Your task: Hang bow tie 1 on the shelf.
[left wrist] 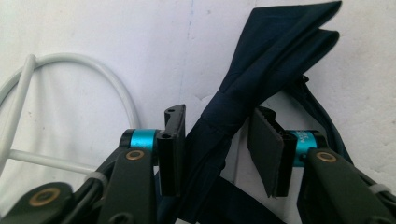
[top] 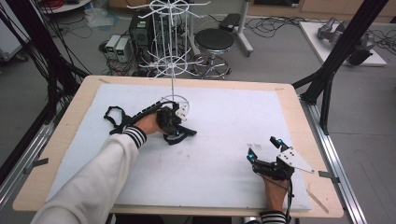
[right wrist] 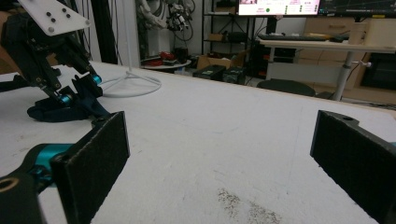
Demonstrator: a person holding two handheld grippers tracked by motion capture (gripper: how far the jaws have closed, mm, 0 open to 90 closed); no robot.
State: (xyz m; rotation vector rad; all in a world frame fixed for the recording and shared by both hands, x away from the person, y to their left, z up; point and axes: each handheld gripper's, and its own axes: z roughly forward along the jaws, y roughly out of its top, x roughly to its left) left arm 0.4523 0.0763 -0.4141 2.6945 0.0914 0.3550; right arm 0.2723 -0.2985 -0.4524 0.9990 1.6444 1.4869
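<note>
A dark blue fabric strap piece lies on the white mat beside the base ring of a white wire rack. My left gripper points down over it, next to the ring. In the left gripper view a folded band of the blue fabric runs up between the jaws of the left gripper; it lies against the left pad, with a white gap before the right pad. My right gripper rests at the mat's front right, open and holding nothing. From the right gripper view the left gripper stands over the fabric.
The tall white wire rack rises from the mat's far middle. Another black strap loop lies left of the left forearm. A wooden table edge borders the mat. A stool and cables sit on the floor beyond.
</note>
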